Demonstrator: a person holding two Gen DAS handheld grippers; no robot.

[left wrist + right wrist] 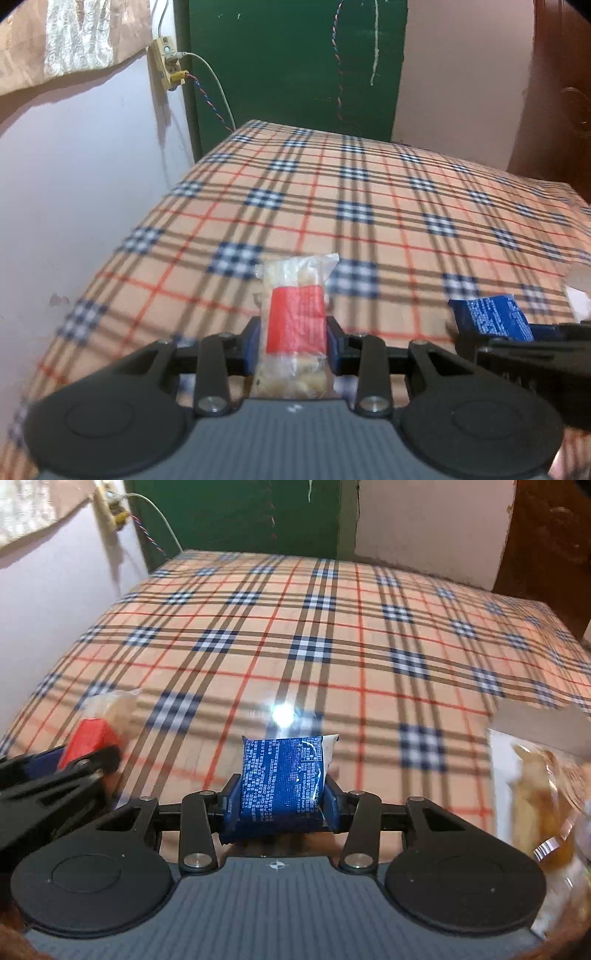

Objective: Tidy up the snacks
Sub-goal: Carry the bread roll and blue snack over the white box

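Observation:
My left gripper [294,341] is shut on a clear snack packet with a red label [295,321], held above the plaid bed. My right gripper [281,805] is shut on a blue snack packet [282,775] with white print. Each gripper shows in the other's view: the blue packet [491,317] at the right of the left wrist view, the red-label packet [92,734] at the left of the right wrist view. The two grippers are side by side, left of the white box.
The plaid bed cover [332,206] stretches ahead to a green panel [291,62] and pale walls. A white box [502,775] with several clear-wrapped snacks [543,794] sits at the right edge. A wall socket with cables [168,62] hangs at the back left.

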